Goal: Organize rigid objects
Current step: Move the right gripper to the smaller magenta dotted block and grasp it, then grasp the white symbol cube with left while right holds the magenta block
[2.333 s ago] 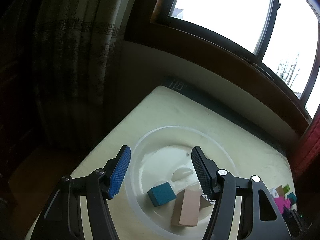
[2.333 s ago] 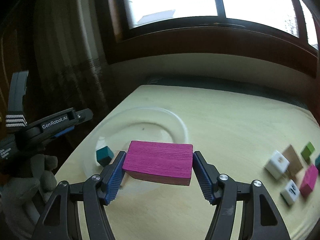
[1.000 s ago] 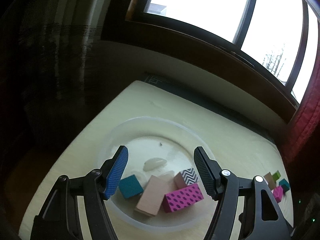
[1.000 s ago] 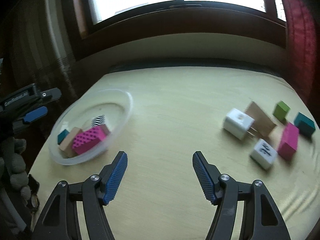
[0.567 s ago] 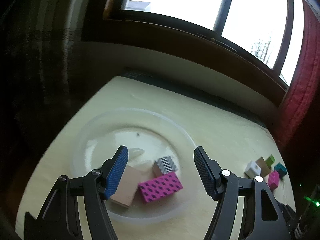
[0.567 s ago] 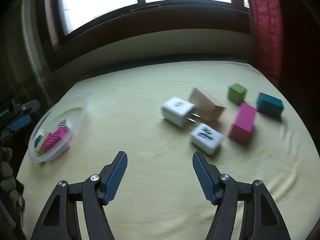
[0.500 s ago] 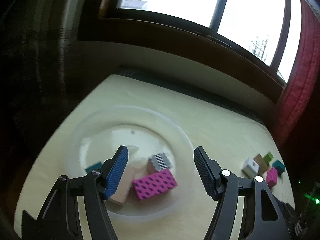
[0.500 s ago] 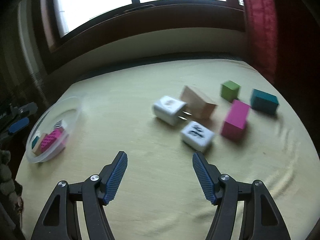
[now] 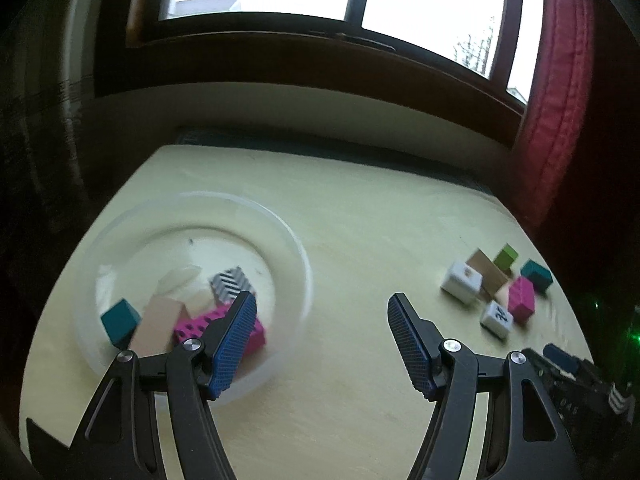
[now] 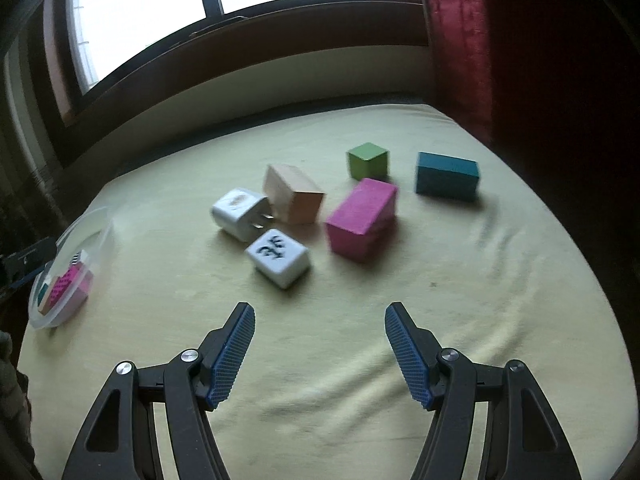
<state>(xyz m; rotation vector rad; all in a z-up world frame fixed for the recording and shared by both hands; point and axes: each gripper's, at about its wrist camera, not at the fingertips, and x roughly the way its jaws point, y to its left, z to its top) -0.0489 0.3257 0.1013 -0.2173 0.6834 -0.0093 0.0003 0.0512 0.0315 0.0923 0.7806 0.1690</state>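
Observation:
A clear plastic bowl [image 9: 296,240] [image 10: 102,232] sits at the table's left and holds a teal cube [image 9: 120,320], a tan block [image 9: 158,322], a striped block [image 9: 230,280] and a dotted pink block [image 9: 256,336]. On the right lie a white charger plug [image 10: 238,214], a white printed cube [image 10: 278,258], a tan block [image 10: 294,194], a pink block [image 10: 362,218], a green cube [image 10: 368,160] and a teal block [image 10: 446,176]. My left gripper [image 9: 322,344] is open beside the bowl's right rim. My right gripper [image 10: 320,354] is open and empty, short of the loose pile.
The table has a pale yellow cloth [image 10: 400,320], wrinkled on the right. Behind it runs a dark wooden window sill [image 9: 320,64]. A red curtain [image 10: 456,32] hangs at the right, a dark curtain at the left. The right gripper's body [image 9: 576,380] shows in the left view.
The right gripper let the dotted pink block go into the bowl, then swung right to face the loose pile. The left gripper has also turned right, away from the bowl's middle.

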